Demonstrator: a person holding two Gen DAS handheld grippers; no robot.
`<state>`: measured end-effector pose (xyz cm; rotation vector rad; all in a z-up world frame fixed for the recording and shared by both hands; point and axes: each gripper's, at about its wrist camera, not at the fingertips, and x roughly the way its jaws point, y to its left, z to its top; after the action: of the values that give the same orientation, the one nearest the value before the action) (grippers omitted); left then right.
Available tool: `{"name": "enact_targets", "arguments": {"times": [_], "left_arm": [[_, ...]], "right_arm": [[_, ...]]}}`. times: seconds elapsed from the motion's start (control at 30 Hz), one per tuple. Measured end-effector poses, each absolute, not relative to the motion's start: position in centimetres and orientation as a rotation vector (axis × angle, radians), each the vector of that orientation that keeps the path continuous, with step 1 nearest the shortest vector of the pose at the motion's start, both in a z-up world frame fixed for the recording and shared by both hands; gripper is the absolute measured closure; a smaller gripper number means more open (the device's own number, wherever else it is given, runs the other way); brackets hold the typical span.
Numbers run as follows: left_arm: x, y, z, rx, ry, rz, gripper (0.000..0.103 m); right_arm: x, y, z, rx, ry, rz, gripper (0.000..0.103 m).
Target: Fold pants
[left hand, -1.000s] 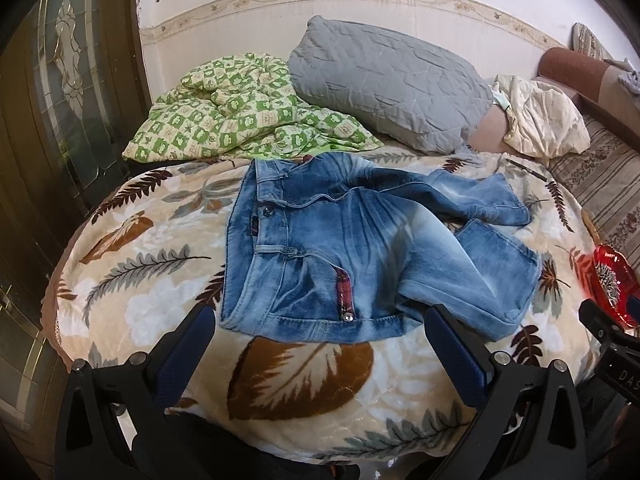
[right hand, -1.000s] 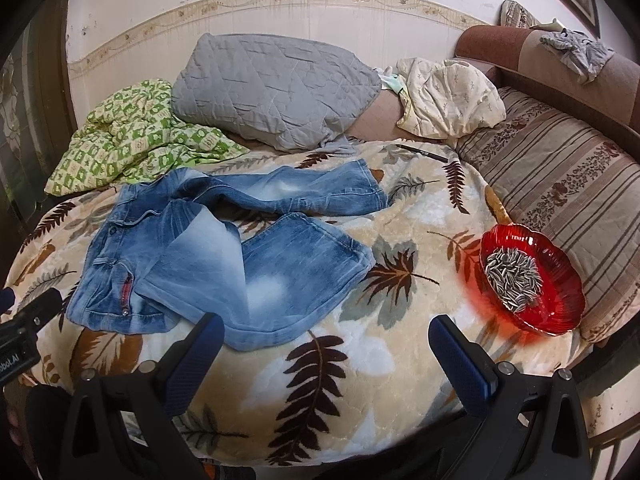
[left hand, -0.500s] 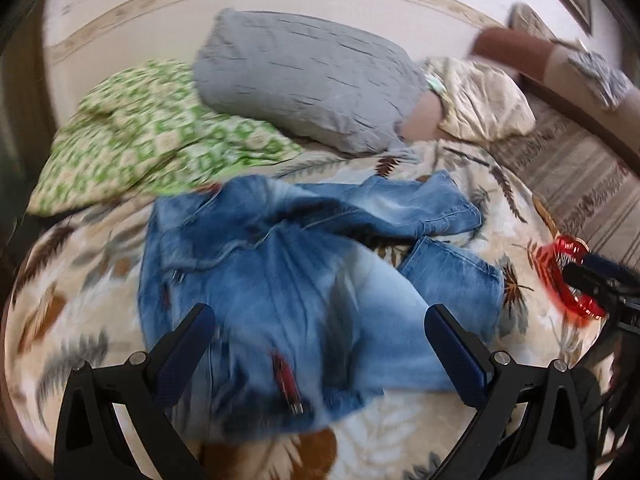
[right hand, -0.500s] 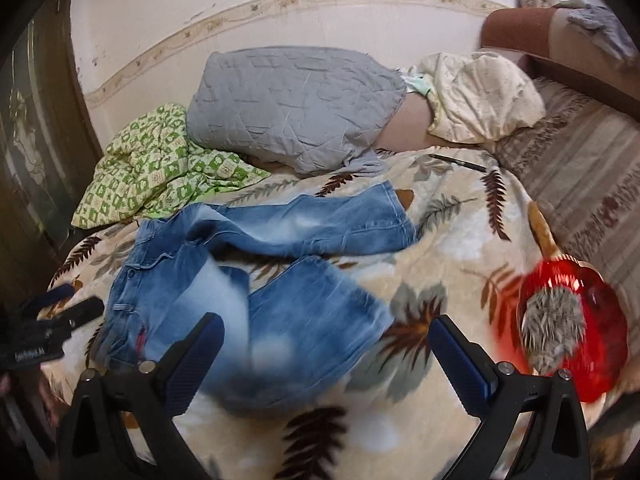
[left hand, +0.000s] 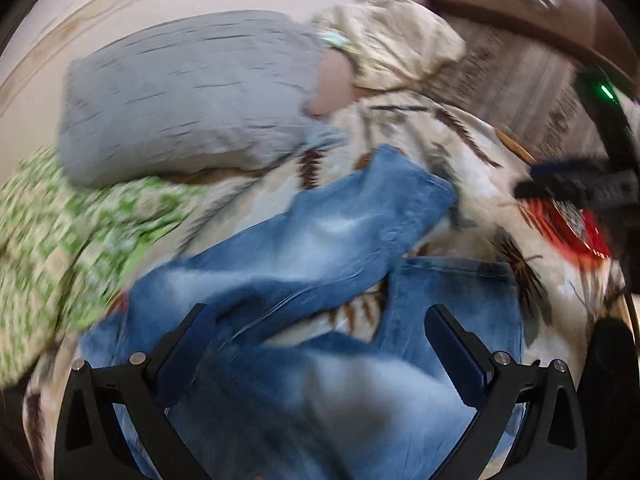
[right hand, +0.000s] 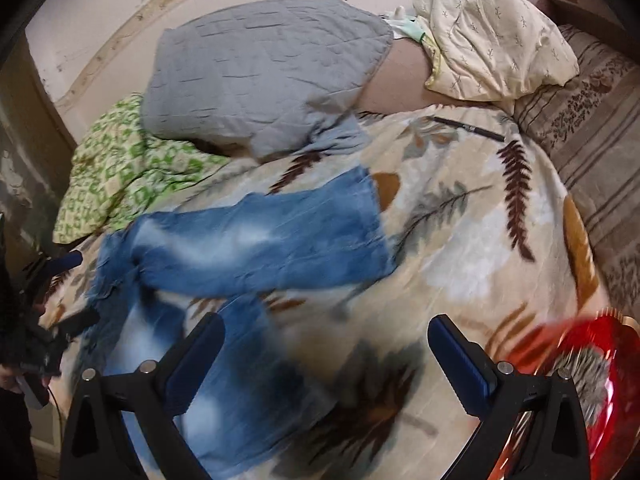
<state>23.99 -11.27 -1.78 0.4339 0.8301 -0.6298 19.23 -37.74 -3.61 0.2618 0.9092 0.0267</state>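
Blue faded jeans (left hand: 340,248) lie unfolded on a leaf-print blanket (left hand: 472,148), legs spread apart; one leg reaches toward the far pillows, the other lies nearer. In the right wrist view the jeans (right hand: 260,240) fill the left and lower middle. My left gripper (left hand: 320,336) is open and empty just above the jeans near the crotch. My right gripper (right hand: 326,344) is open and empty over the nearer leg's hem and the blanket (right hand: 472,240). The right gripper also shows at the right edge of the left wrist view (left hand: 576,184). Both views are motion-blurred.
A grey quilted pillow (right hand: 260,68), a cream pillow (right hand: 492,40) and a green checked quilt (right hand: 120,176) lie at the back. A red dish of seeds (right hand: 592,392) sits at the right. A dark pen (right hand: 468,128) lies near the pillows. A striped sofa (right hand: 600,128) borders the right.
Both grippers have moved forward and lower over the bed. The left one swung right, from the waistband side to over the legs. The jeans have not moved.
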Motion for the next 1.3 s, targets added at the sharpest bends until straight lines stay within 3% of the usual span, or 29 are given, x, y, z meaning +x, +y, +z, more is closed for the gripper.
{"name": "enact_targets", "arguments": {"times": [0.23,0.4,0.63,0.77,0.83,1.13,1.17,1.23,1.27,1.3], "left_arm": [[23.1,-14.7,-3.4,0.425,0.894,-0.783,0.000],[22.7,-16.8,-5.4,0.406,0.969,-0.849,0.000],[24.6,-18.4,-8.0,0.261,1.091,-0.892,0.000],[26.6,-18.7,-9.6,0.187,1.170,-0.880,0.015],[27.5,-18.7,-10.1,0.155,1.199,-0.865,0.020],[29.2,-19.2,-12.6,0.172,1.268,-0.810,0.021],[29.3,-19.3,-12.9,0.171,1.274,-0.812,0.025],[29.4,-19.2,-13.1,0.178,1.274,-0.811,0.049],[29.4,-19.1,-13.0,0.179,1.273,-0.814,0.071],[29.3,-19.1,-12.9,0.188,1.271,-0.809,0.084]], "right_arm": [[18.7,-37.5,-4.2,0.230,0.939,0.138,0.004],[15.5,-35.3,-6.6,0.211,0.990,0.216,0.026],[13.2,-34.5,-9.6,0.245,0.993,0.244,0.038],[13.8,-34.3,-10.8,0.263,0.987,0.264,0.055],[14.2,-34.2,-11.2,0.276,0.984,0.274,0.056],[15.2,-34.7,-12.2,0.316,0.975,0.275,0.056],[15.2,-34.8,-12.1,0.318,0.974,0.272,0.056],[15.3,-34.6,-12.1,0.315,0.971,0.286,0.057],[15.2,-34.5,-12.0,0.298,0.969,0.286,0.066],[15.1,-34.2,-11.9,0.276,0.968,0.286,0.077]]}}
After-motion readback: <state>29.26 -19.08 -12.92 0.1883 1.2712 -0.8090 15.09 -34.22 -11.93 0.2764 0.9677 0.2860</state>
